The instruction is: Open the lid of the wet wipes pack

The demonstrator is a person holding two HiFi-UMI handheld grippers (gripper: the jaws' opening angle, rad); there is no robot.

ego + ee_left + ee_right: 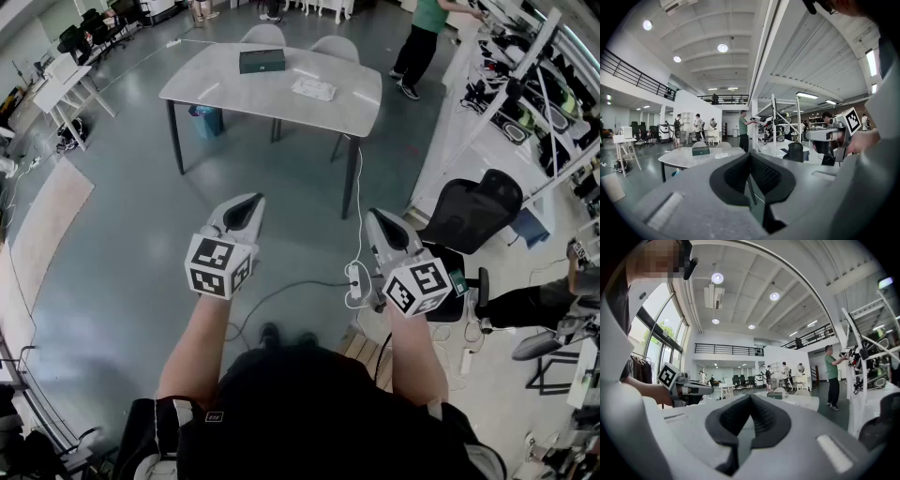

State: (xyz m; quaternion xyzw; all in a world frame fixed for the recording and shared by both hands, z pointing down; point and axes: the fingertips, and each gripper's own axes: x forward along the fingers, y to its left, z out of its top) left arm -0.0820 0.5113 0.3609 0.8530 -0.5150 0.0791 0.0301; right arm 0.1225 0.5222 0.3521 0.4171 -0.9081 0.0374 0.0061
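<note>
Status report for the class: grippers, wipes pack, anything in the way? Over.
Left gripper and right gripper shut, empty. Wipes pack on table ahead, well beyond them, untouched. Power strip on floor between.

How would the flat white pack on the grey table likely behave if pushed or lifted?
The pack lies flat and low on the table, so it probably slides rather than tips or rolls. It looks thin and soft-edged, so it may sag if lifted by one edge.

One desk (234,84) bearing one dark box (262,61) and one wet wipes pack (313,89), two chairs (263,35) (335,47) behind the desk, one blue bin (206,121) beneath it, two hand-held grippers (251,201) (377,217).
</note>
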